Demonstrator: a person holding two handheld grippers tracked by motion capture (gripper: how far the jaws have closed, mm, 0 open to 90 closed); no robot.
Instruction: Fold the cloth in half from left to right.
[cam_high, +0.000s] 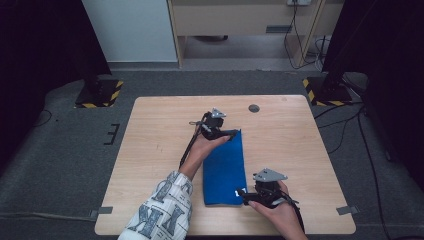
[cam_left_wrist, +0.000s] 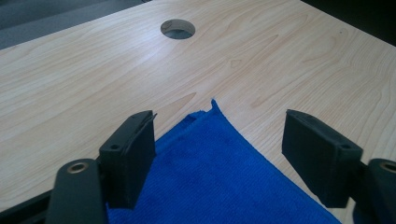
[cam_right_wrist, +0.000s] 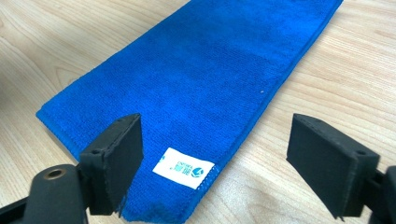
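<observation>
Both grippers' fingers (cam_left_wrist: 135, 154) open over blue cloth (cam_high: 225, 167) corners; bare table (cam_high: 150, 150) all round

Cloth (cam_right_wrist: 196, 70) tag (cam_right_wrist: 183, 168): print illegible.

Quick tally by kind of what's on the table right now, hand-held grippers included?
Blue cloth, folded flat, white label at its near corner: 1
Hand-held gripper: 2, the left hand-held gripper at the cloth's far corner, the right hand-held gripper at the labelled corner, both with jaws apart and nothing clamped
Round hole in the table: 1
Total: 4
</observation>
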